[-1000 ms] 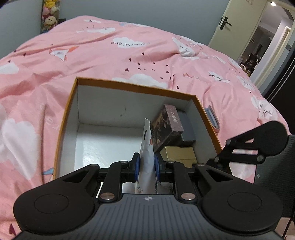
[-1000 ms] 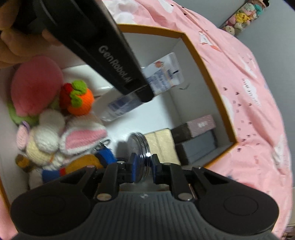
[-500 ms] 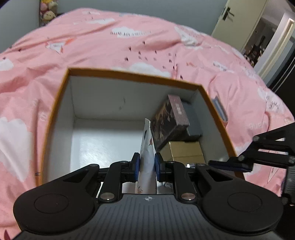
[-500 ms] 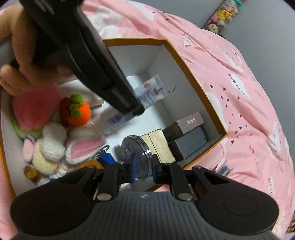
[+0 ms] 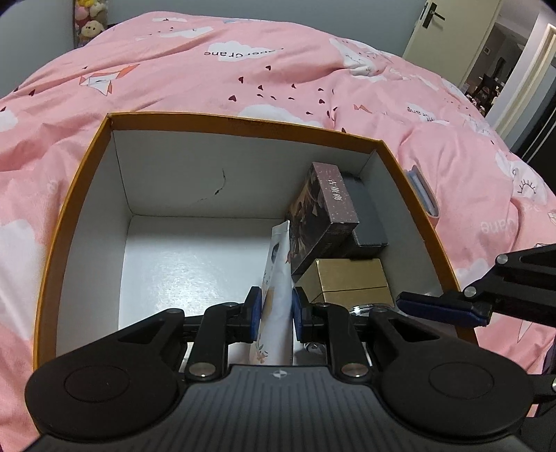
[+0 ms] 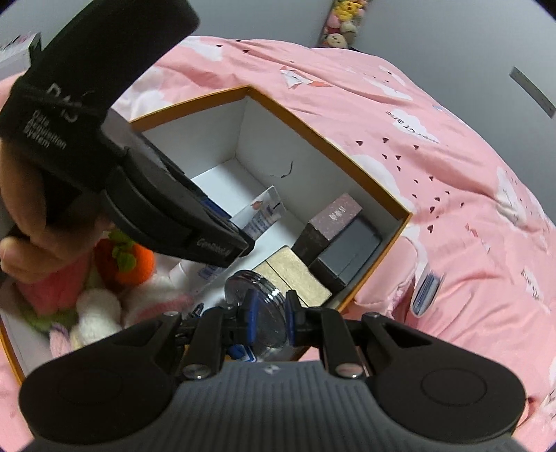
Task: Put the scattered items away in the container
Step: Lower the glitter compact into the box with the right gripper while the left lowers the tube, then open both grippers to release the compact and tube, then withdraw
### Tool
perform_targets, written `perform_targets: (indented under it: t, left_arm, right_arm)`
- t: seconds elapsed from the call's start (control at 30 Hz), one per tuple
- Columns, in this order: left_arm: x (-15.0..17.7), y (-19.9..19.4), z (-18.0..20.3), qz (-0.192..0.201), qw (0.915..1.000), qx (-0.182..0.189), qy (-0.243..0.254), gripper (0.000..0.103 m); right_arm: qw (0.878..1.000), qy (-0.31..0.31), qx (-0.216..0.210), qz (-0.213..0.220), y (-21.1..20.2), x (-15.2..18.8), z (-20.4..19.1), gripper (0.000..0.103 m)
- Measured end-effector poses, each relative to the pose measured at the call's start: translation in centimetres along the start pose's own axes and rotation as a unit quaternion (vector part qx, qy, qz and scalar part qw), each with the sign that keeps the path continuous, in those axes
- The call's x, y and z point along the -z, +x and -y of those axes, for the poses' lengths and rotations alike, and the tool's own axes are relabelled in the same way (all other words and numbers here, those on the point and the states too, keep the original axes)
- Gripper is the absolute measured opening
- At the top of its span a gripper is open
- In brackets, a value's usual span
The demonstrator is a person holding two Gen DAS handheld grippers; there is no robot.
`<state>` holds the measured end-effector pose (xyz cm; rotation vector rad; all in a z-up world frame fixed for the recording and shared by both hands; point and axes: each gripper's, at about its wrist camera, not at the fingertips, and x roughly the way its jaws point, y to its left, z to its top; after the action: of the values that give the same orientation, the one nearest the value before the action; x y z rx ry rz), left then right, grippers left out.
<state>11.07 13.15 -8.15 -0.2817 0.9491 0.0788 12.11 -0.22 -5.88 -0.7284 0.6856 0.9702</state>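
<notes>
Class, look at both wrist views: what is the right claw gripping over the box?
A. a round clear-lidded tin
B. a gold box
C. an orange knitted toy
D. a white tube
A: the right claw pinches the round clear-lidded tin edge-on between its blue pads.

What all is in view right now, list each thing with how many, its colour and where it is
box: one, orange outside, white inside, on the bed
tube: one, white, over the box, held
round tin: one, clear and silver, over the box, held
small boxes: three, mauve, dark grey, gold, box's right corner
knitted toys: several, orange, pink, white, in the box
duvet: one, pink, under the box
plush toys: several, against the wall
left gripper: shut on tube
right gripper: shut on tin
hand: one, holding left gripper
</notes>
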Motion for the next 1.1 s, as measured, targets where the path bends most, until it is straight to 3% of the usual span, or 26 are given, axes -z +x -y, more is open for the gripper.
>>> perform_targets:
  t: [0.27, 0.6, 0.87, 1.1]
  left_arm:
    - [0.3, -0.3, -0.7, -0.016, 0.9992, 0.025, -0.027, 0.025]
    - [1.3, -0.6, -0.6, -0.023, 0.9987, 0.033, -0.030, 0.025]
    - [1.7, -0.8, -0.5, -0.031, 0.9985, 0.034, -0.029, 0.025]
    - [1.8, -0.7, -0.4, -0.032, 0.9986, 0.034, -0.025, 0.013]
  right_arm:
    - [1.000, 0.027, 0.010, 0.008, 0.0, 0.2, 0.1, 0.017]
    - [0.995, 0.083, 0.038, 0.050, -1.6, 0.8, 1.4, 0.018]
    - [0.979, 0.155, 0.079, 0.105, -3.9, 1.7, 2.8, 0.022]
    - [0.967, 0.220, 0.098, 0.085, -3.7, 3.3, 4.6, 0.023]
